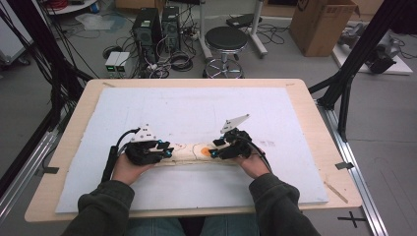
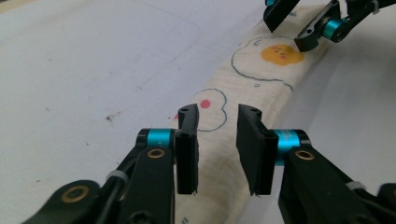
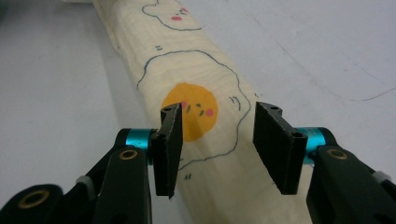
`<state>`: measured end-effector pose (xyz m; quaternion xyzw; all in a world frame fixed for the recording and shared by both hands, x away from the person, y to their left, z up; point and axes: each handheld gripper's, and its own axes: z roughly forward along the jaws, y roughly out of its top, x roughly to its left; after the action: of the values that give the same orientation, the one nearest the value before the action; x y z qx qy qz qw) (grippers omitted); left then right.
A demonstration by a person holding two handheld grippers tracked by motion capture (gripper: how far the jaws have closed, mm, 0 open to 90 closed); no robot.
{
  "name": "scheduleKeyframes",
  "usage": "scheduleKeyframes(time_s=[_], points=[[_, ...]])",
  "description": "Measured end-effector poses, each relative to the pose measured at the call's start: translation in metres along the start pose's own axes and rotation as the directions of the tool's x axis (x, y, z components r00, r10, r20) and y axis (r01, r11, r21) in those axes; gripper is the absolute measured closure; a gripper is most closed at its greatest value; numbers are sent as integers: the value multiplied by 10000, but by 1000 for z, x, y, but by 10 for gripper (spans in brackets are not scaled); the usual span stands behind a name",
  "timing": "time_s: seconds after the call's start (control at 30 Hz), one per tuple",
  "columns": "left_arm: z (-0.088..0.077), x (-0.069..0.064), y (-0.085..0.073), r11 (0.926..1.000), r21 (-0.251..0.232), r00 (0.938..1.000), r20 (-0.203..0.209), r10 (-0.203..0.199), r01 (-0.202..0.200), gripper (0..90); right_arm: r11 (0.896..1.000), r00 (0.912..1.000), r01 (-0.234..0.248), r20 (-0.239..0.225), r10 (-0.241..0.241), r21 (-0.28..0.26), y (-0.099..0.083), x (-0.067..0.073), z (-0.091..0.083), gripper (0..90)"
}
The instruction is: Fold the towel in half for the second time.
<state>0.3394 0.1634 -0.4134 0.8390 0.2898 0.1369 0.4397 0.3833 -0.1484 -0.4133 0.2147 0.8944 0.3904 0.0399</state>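
Both claws, left claw (image 1: 166, 149) and right claw (image 1: 215, 148), stand partly open over the rolled cloth (image 1: 191, 153), gripping nothing. It lies on the bench (image 1: 88, 98) between them. I think each should pinch its end evenly before lifting.

A long cream rolled cloth (image 1: 193, 153) lies on the white foam board (image 1: 196, 108); the left gripper (image 1: 164, 150) and right gripper (image 1: 216, 148) are at its ends.

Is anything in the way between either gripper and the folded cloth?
Nothing visible. The left gripper and right gripper each have open jaws straddling an end of the folded cloth, directly over the fabric on the white mat.
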Motion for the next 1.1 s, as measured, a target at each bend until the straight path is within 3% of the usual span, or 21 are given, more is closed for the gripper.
scheduleKeyframes(time_s=[0.13,0.37,0.43,0.6,0.9,1.1], points=[[10,1,-7,9980,630,10000,54,38,-41,733,9990,9999,143,81,-146,415,-1,0,7,519],[7,3,-23,9940,1091,9999,-45,-109,113,741,9953,9984,426,335,-456,875,-8,2,11,504],[5,3,-27,9955,898,9996,-31,-285,286,742,9961,9984,409,362,-438,783,-12,2,12,501],[3,0,-27,9948,1016,9999,-136,-57,70,736,9971,9990,291,332,-315,697,-15,0,11,498],[2,0,-27,9946,1034,9999,-135,-58,71,708,9990,9993,221,289,-233,380,-21,0,11,497],[-11,6,-24,9994,183,9994,-200,-296,299,641,9987,9987,346,365,-360,381,-20,0,11,467]])
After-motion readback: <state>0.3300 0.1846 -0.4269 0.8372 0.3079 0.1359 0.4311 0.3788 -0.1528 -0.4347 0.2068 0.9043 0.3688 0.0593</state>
